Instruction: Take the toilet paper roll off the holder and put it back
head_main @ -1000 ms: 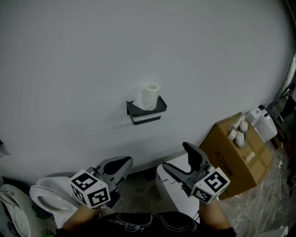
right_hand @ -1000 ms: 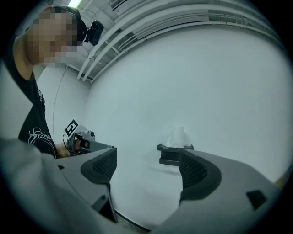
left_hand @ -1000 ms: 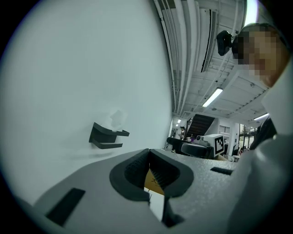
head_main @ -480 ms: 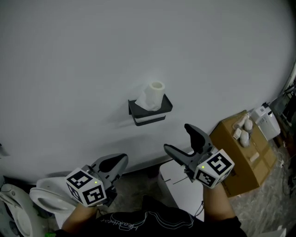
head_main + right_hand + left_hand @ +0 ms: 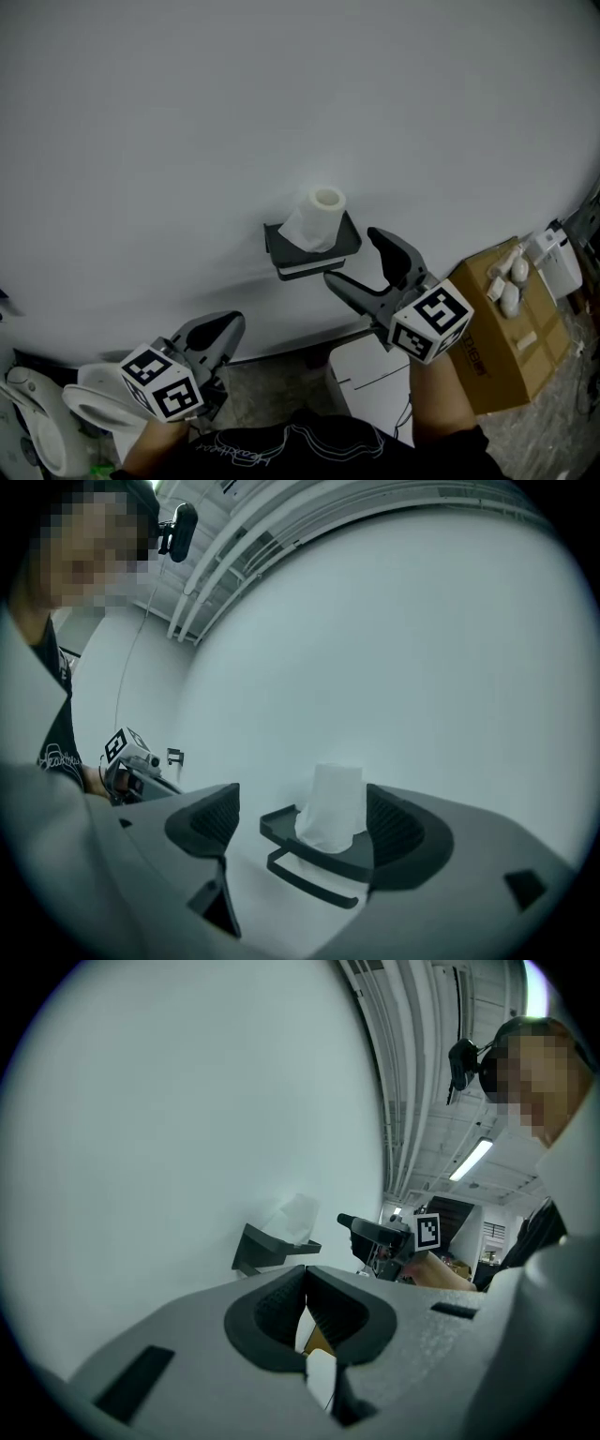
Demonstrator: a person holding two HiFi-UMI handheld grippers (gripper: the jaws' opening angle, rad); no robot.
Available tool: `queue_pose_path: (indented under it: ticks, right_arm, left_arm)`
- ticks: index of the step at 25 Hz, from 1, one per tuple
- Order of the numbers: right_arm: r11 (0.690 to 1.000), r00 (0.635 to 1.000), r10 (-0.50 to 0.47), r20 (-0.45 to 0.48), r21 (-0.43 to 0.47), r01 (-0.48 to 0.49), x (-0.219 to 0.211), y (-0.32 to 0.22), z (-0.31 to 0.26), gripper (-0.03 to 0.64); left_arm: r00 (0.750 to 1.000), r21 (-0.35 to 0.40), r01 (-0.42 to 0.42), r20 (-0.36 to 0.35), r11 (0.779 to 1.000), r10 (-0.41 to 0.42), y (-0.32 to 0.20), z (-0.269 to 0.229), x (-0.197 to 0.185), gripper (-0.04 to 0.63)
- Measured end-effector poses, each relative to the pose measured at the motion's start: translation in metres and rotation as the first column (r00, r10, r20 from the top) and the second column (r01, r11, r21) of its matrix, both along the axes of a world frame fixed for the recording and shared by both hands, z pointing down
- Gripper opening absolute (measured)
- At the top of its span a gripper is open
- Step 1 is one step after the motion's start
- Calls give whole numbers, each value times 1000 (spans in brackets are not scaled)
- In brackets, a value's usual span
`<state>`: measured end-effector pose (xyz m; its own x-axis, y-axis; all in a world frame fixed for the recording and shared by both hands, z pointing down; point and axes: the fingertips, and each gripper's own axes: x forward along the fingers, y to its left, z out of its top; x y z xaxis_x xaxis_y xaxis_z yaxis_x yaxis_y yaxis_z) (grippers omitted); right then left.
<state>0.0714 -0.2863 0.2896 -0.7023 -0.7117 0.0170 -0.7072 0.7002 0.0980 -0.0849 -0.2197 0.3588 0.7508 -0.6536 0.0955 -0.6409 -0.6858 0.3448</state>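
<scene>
The roll [image 5: 319, 217] stands on end on top of the black holder [image 5: 314, 255] fixed to the pale wall [image 5: 187, 141]. Its long axis is upright and its hollow core opens upward, and a loose sheet flares out at the base.

The right gripper [image 5: 353, 257] is raised to the holder with its jaws spread wide and nothing between them. One tip sits just under the holder's front edge and the other just off its right side, both clear of the roll. In the right gripper view, the roll [image 5: 333, 803] appears framed in the gap ahead, nearer the right-hand jaw.

The left gripper [image 5: 228, 325] hangs low and well apart from the holder, above a toilet [image 5: 86, 401]. Its jaws are closed together at the tips and empty. A cardboard box [image 5: 502, 328] sits at the right.
</scene>
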Motion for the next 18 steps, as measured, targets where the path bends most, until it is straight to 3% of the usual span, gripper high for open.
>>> queue_pose_path:
  ticks: [18]
  right_arm:
    - [995,991,-86,-99,-55,80,-21,-75,9,398]
  left_arm:
    - [995,33,90,-37,995,-89,-45,-18,-10,5]
